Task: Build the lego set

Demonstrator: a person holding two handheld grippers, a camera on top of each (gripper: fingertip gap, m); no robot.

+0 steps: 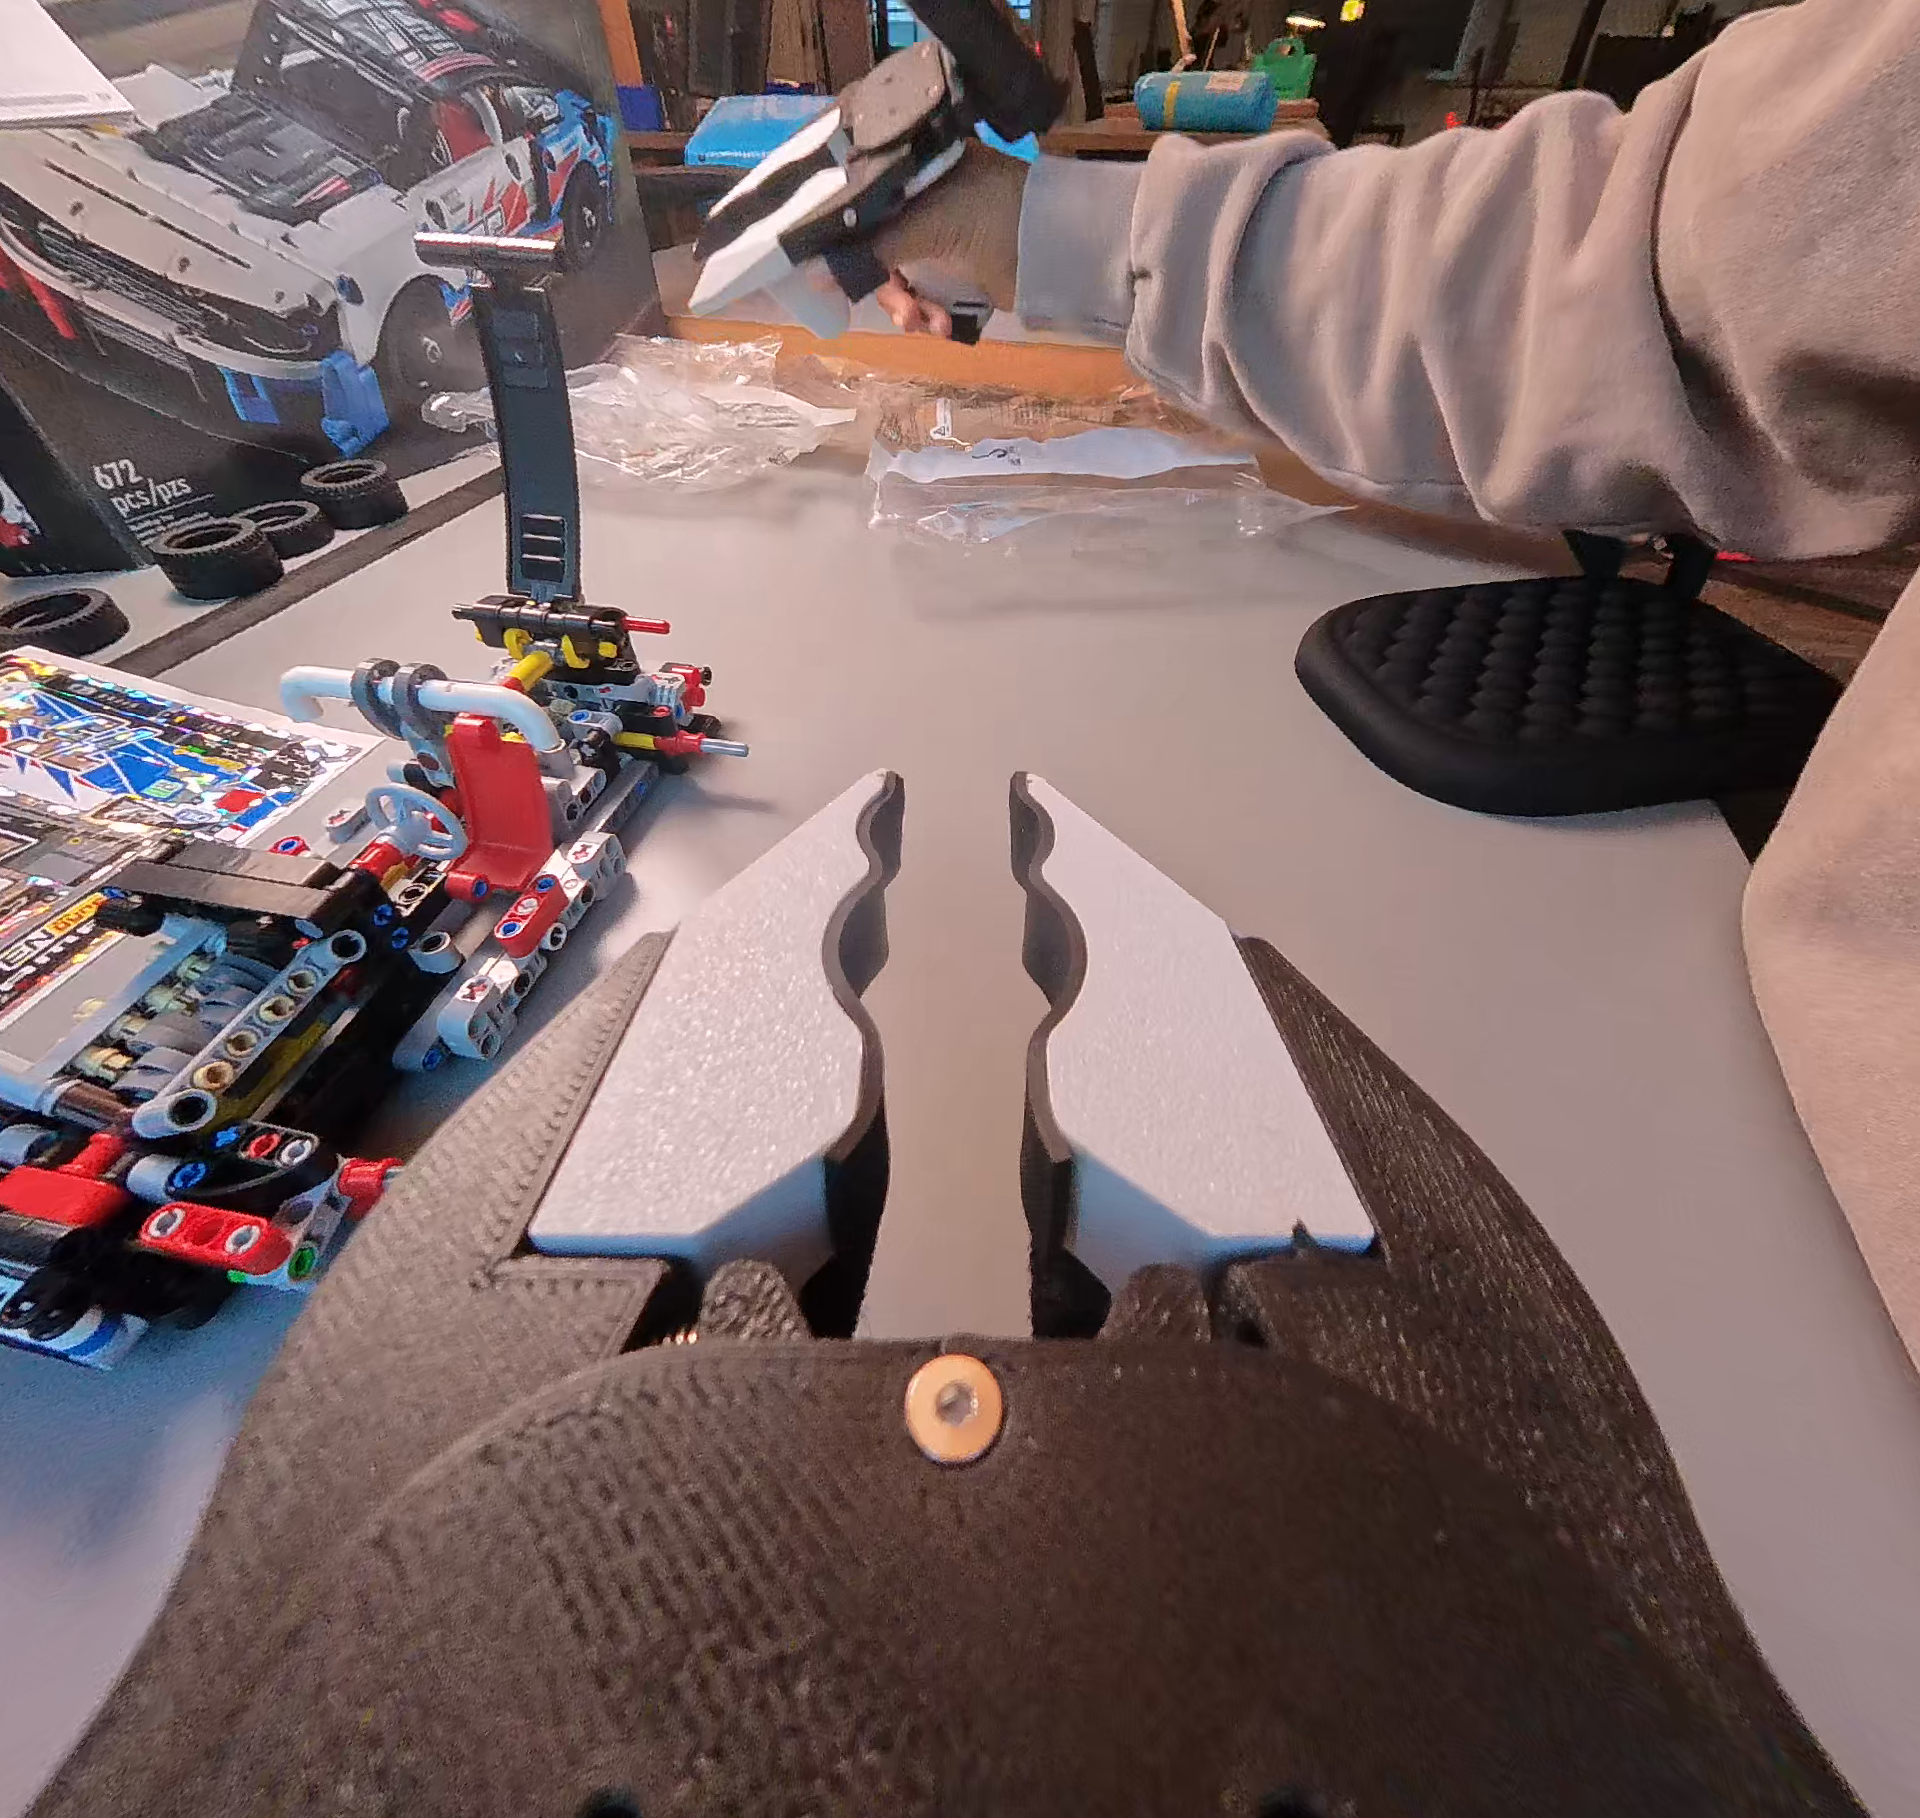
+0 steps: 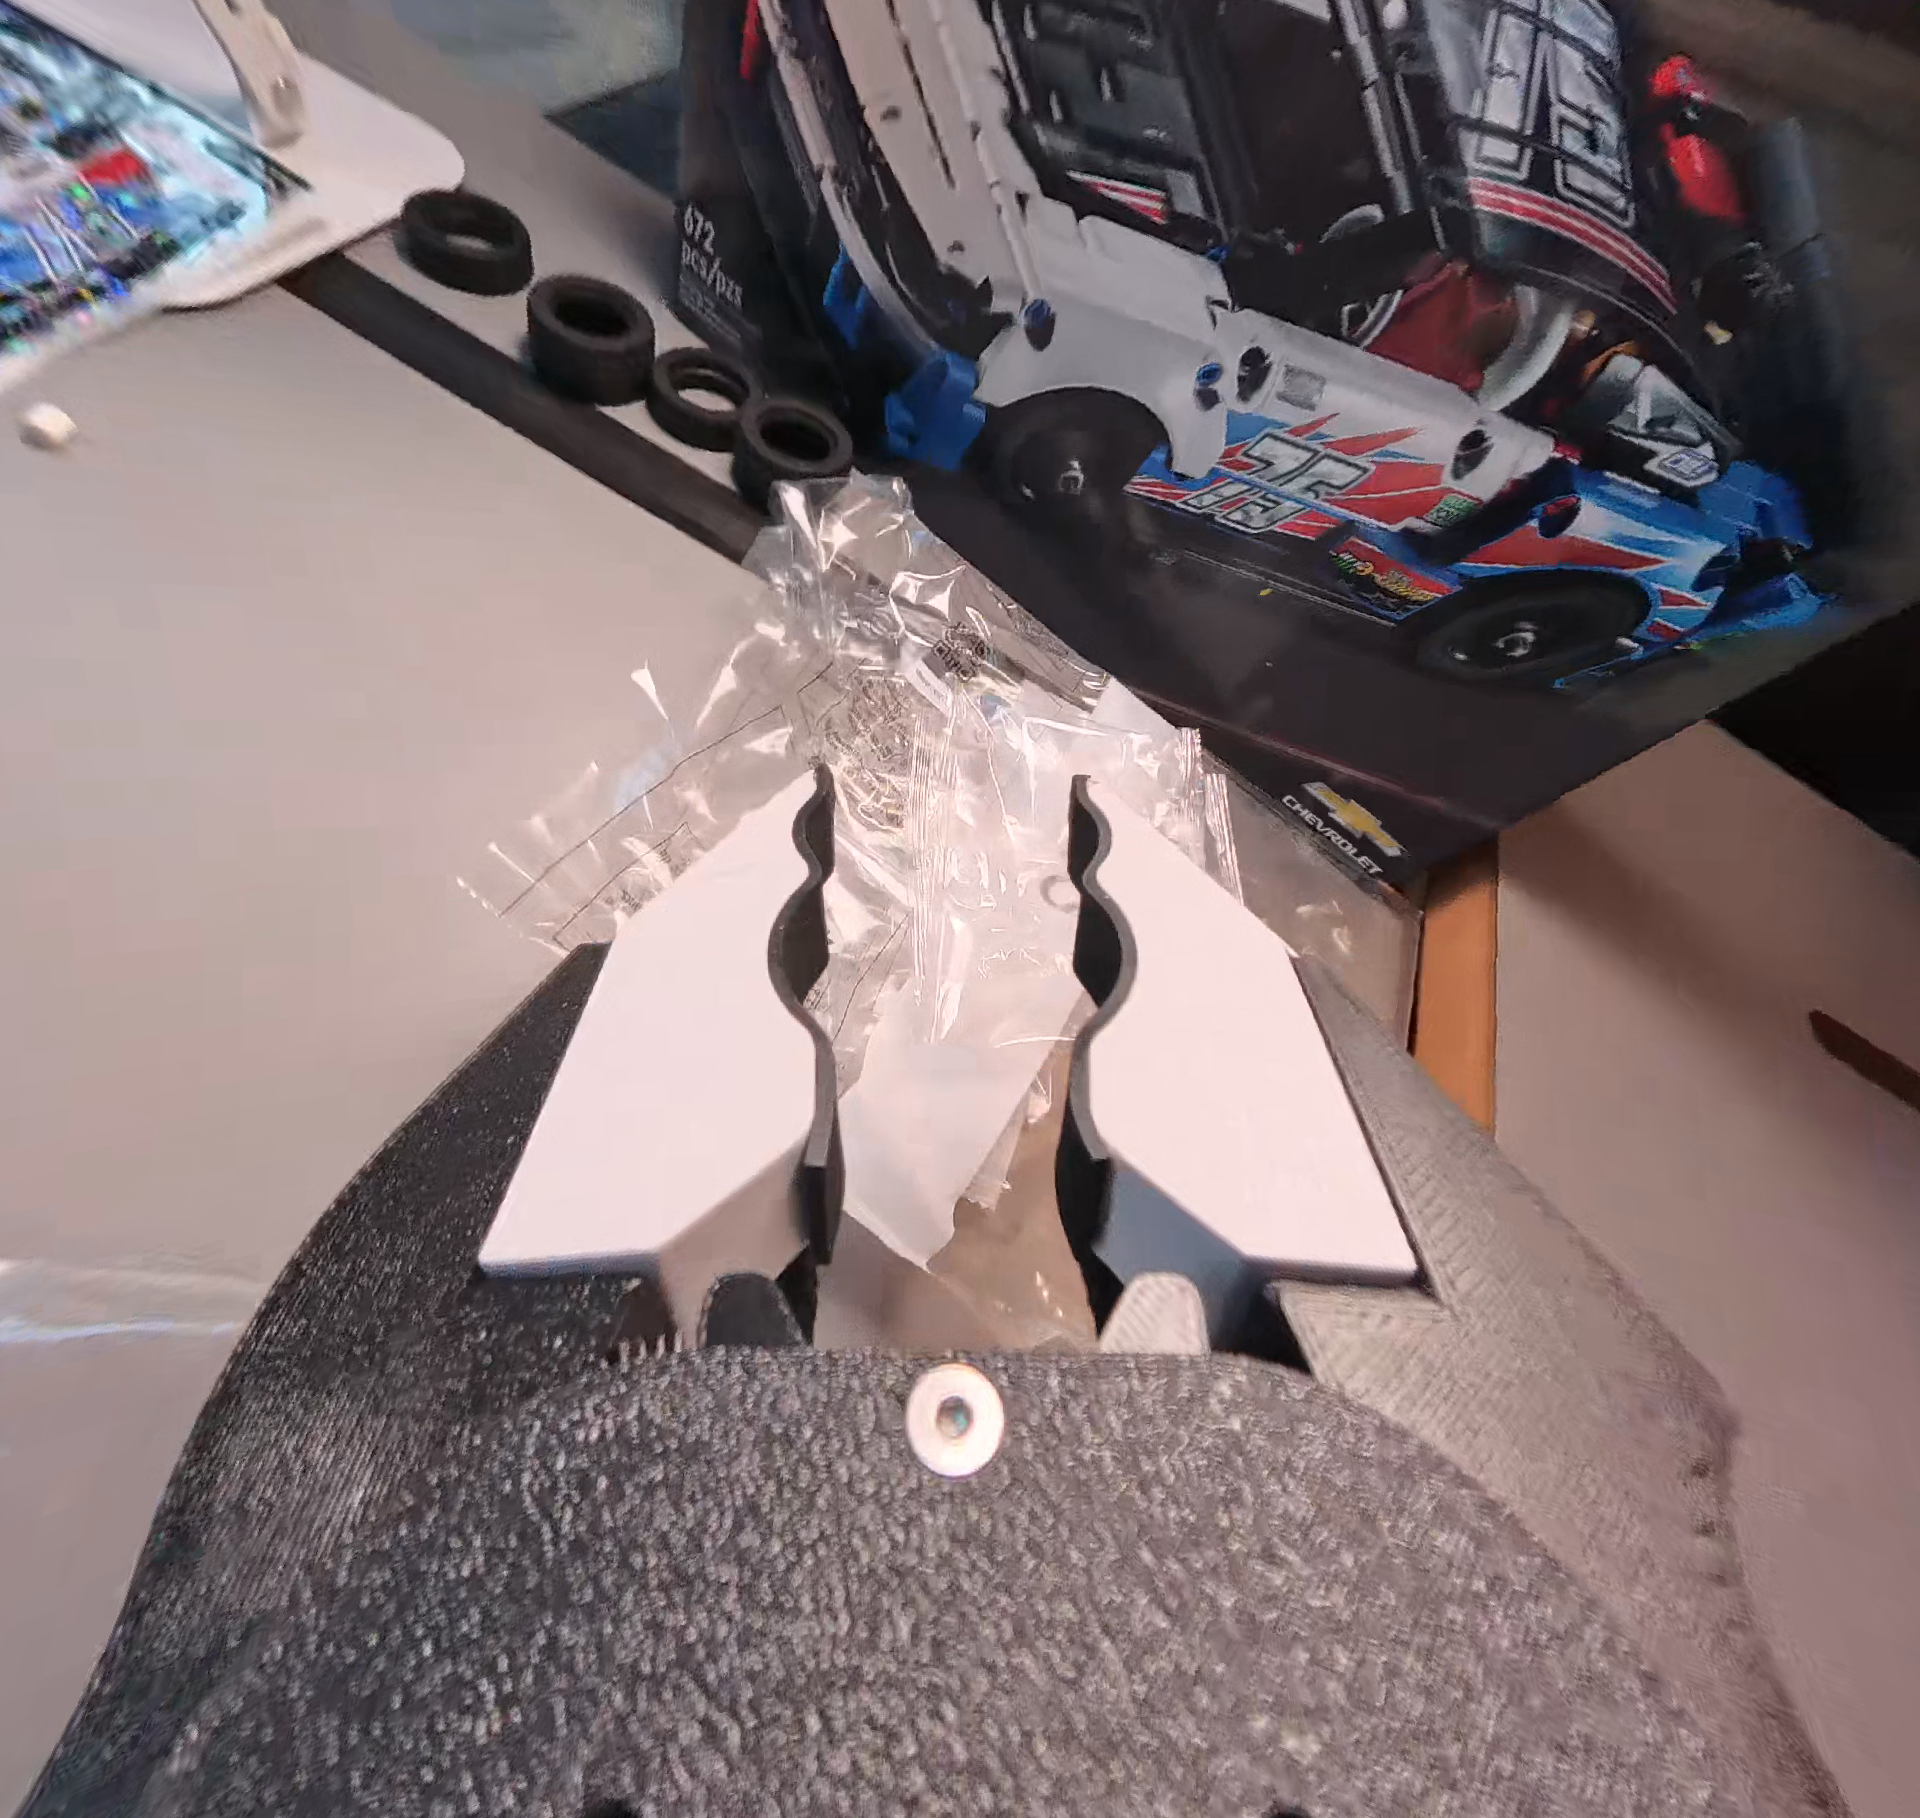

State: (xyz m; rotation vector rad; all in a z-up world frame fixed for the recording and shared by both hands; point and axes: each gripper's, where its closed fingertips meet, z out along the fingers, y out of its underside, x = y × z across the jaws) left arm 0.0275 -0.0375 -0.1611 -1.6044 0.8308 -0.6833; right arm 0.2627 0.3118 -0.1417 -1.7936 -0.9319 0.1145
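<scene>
The partly built lego car chassis [image 1: 416, 885], with a red seat and a grey steering wheel, lies on the grey table at the left. My left gripper [image 1: 956, 781] is open and empty, low over bare table to the right of the chassis. My right gripper [image 2: 951, 781] is open and hovers over crumpled clear plastic bags [image 2: 914, 729], which show through the gap between its fingers. It also shows in the left wrist view [image 1: 769, 282], held above the bags [image 1: 1039, 480] at the far side of the table. Several black tyres [image 2: 592, 324] lie in a row by the set's box [image 2: 1299, 314].
The box [image 1: 312, 158] stands at the back left with the tyres [image 1: 218, 553] before it. A sticker sheet [image 1: 125, 760] lies left of the chassis. A black upright strip [image 1: 535, 438] stands behind the chassis. A black textured pad [image 1: 1558, 698] is at the right. A small white piece [image 2: 47, 425] lies loose. Tip to tip, the grippers are about 45 cm apart.
</scene>
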